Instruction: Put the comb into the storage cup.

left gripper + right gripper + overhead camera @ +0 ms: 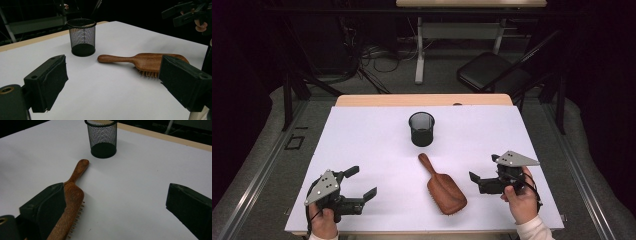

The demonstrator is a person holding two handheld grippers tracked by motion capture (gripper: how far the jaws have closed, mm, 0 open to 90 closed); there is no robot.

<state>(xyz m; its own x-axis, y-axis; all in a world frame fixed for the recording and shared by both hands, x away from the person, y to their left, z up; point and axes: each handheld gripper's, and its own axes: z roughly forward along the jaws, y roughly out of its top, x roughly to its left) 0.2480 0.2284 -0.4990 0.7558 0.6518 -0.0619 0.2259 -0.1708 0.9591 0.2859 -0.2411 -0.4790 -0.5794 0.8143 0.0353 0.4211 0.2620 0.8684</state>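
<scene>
Sitting upright on the white sheet (362, 145): black mesh cup (421, 128), taken as landmark. Looking empty from the high view, dark floor showing through the open top; mesh and solid base showing closer in the left gripper view (82, 37) and right gripper view (102, 137).

Lying near side of the cup, apart from it: wooden brush (442, 186), bristles down, handle tip pointing toward the cup, paddle end farther away.

Hovering near-left of the cup, well apart: left gripper (358, 184), jaws spread wide, gripping nothing. Hovering near-right of the cup, just beside the brush paddle: right gripper (484, 172), jaws likewise parted, nothing between them.

Showing bristles under the paddle edge in the left gripper view (145, 61), hidden from above. Showing the other gripper (186, 11) at upper right there too. Showing the brush (71, 202) running behind the near jaw in the right gripper view; cannot tell whether touching.

Reading no labels or writing anywhere.
</scene>
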